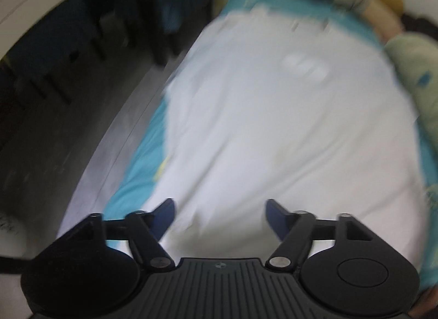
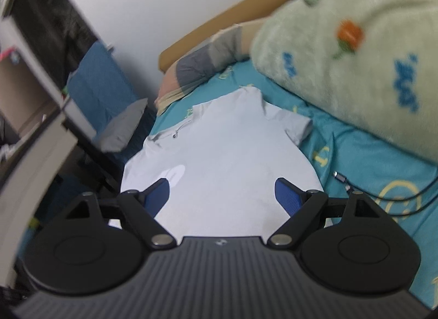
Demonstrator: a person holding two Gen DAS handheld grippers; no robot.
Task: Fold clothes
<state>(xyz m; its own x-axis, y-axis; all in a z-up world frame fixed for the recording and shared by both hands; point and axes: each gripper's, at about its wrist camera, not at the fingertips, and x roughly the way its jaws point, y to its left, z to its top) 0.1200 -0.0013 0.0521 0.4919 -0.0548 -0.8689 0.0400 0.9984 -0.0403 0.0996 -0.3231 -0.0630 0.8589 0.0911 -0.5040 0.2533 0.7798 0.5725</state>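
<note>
Shirt laid flat, we are about to start the first fold.
Both the left gripper point(image 1: 220, 216) and right gripper point(image 2: 221, 195) hover with fingers spread over the white shirt point(image 2: 219, 149) on the bed point(image 2: 356, 154); next we need an edge to pinch.

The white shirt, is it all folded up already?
No, the white shirt lies spread flat on the teal sheet, its sleeve and collar out.

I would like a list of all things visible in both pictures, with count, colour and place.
polo shirt: one, white, spread flat on the bed
bed sheet: one, teal, under the shirt
blanket: one, pale green, right side of the bed
cable: one, black, on the sheet right of the shirt
headboard: one, tan, against the wall
left gripper: one, black with blue pads, open above the shirt
right gripper: one, same colours, open above the shirt
</note>
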